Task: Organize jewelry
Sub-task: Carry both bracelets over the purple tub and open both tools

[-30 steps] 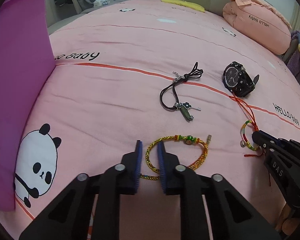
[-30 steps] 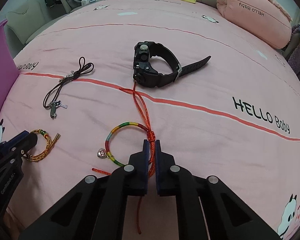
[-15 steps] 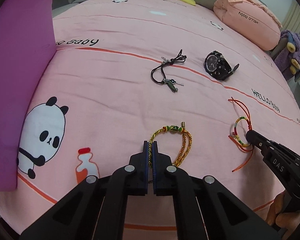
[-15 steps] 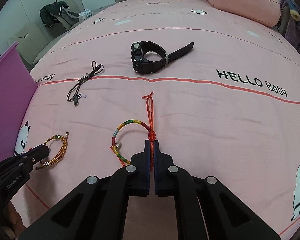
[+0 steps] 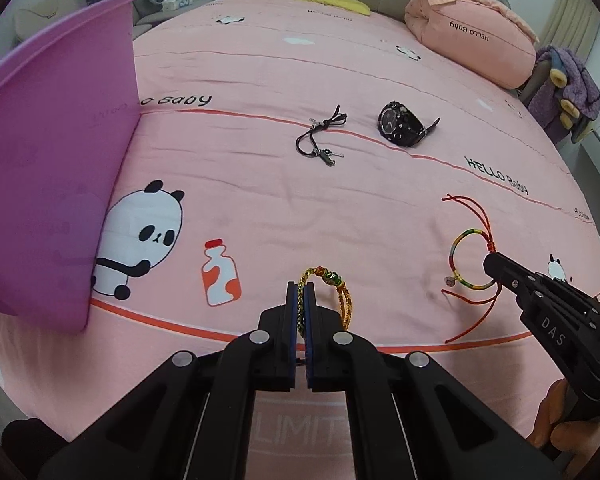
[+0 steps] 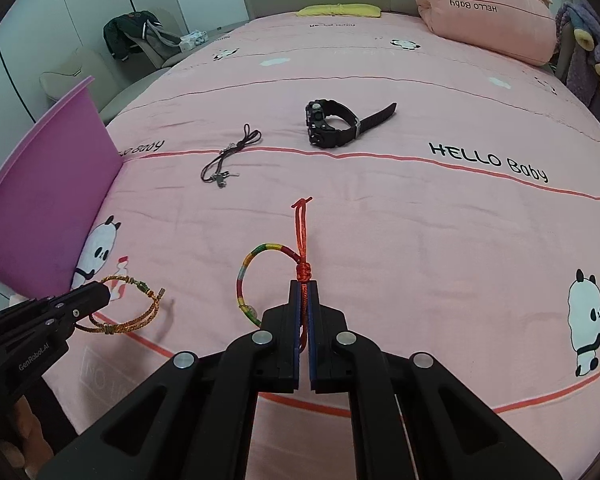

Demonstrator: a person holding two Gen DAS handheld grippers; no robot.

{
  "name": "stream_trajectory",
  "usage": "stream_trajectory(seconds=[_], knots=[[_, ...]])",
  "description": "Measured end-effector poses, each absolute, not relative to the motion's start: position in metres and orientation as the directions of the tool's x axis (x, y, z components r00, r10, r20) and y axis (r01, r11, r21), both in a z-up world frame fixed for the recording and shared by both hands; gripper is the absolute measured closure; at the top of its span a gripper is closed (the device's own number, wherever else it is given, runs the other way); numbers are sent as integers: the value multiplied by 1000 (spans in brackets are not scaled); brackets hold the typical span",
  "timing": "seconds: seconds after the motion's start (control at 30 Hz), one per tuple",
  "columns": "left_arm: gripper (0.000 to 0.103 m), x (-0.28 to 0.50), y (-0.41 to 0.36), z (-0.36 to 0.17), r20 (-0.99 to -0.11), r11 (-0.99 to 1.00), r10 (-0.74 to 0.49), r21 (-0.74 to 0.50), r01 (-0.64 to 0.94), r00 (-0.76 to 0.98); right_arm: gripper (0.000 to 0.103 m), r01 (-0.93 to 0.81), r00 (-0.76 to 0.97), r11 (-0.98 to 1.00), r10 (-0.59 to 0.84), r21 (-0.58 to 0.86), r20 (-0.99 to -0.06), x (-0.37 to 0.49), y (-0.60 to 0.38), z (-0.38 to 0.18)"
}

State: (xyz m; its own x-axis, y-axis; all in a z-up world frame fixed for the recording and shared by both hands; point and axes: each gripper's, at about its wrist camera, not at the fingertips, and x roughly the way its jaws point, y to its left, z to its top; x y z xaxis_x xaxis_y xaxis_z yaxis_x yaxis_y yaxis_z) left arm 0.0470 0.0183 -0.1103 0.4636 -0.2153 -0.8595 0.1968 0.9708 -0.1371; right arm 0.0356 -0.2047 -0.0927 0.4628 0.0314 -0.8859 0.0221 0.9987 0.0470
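The purple tray (image 5: 56, 168) stands at ten o'clock on the pink bed (image 5: 260, 208), nearer my left hand-held gripper (image 5: 301, 300), which pinches the gold braided bracelet (image 5: 332, 292). My right hand-held gripper (image 6: 305, 300) pinches the rainbow bracelet (image 6: 256, 276) by its red cord, running toward twelve o'clock.

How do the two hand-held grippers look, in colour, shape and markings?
Both are matte black plastic with angular linkage arms and silver round rivets. The left gripper and the right gripper have flat blue finger pads. White lettering marks their sides: "GenRobot.AI" on the left, "DAS" on the right.
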Motion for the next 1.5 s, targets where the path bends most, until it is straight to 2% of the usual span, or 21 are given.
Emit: stream_trajectory(seconds=[0.33,0.77,1.17,1.5], knots=[[100,20,54,-42,-781,964,-249,-140,228,572,100,-65,548,996,81,54,-833,17,-155,-32],[100,16,129,33,-673,968,-249,-168,185,696,100,-215,601,973,200,85,-774,30,-69,25],[99,36,212,56,-638,989,-133,-134,61,758,100,-373,581,919,342,132,-739,68,34,50],[99,53,266,44,-657,992,-63,-122,-23,751,100,-458,510,881,367,116,-778,92,105,28]])
